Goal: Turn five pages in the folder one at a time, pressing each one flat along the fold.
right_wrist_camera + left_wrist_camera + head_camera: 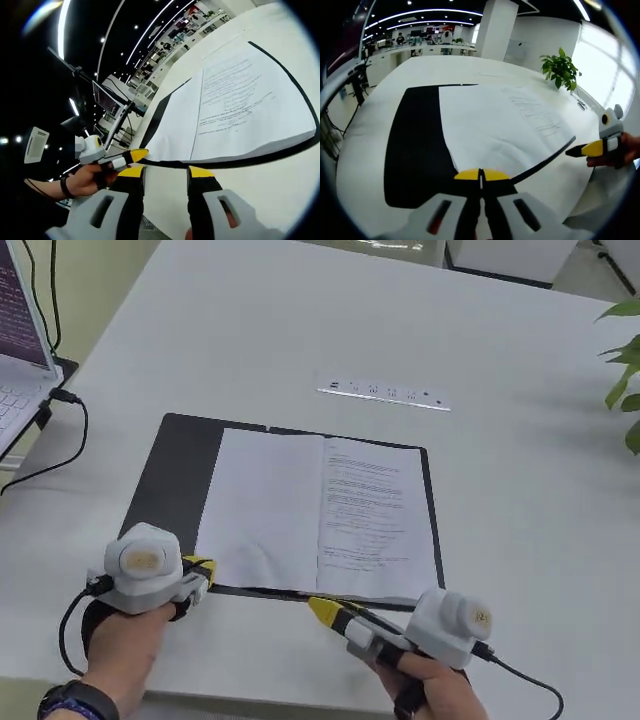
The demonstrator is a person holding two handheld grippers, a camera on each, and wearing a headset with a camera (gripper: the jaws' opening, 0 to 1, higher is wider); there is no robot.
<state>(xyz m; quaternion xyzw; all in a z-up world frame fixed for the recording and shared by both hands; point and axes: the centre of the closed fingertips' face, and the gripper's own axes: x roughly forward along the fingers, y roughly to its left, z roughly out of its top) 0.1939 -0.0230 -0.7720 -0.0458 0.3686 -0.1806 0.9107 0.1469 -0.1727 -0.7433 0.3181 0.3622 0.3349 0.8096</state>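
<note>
A black folder (175,480) lies open on the white table. On its left half rests a blank turned page (260,510), on its right half a printed page (370,510). My left gripper (200,570) sits at the folder's near edge, by the blank page's near corner. In the left gripper view its yellow tips (481,175) meet over the black cover (415,150), and nothing shows between them. My right gripper (325,612) hovers just in front of the folder's near edge, below the fold. Its jaws (165,172) stand apart and empty, pointing toward the printed page (240,105).
A laptop (15,350) with a black cable (70,440) sits at the table's left edge. A socket panel (385,393) is set into the table beyond the folder. A green plant (625,370) stands at the right.
</note>
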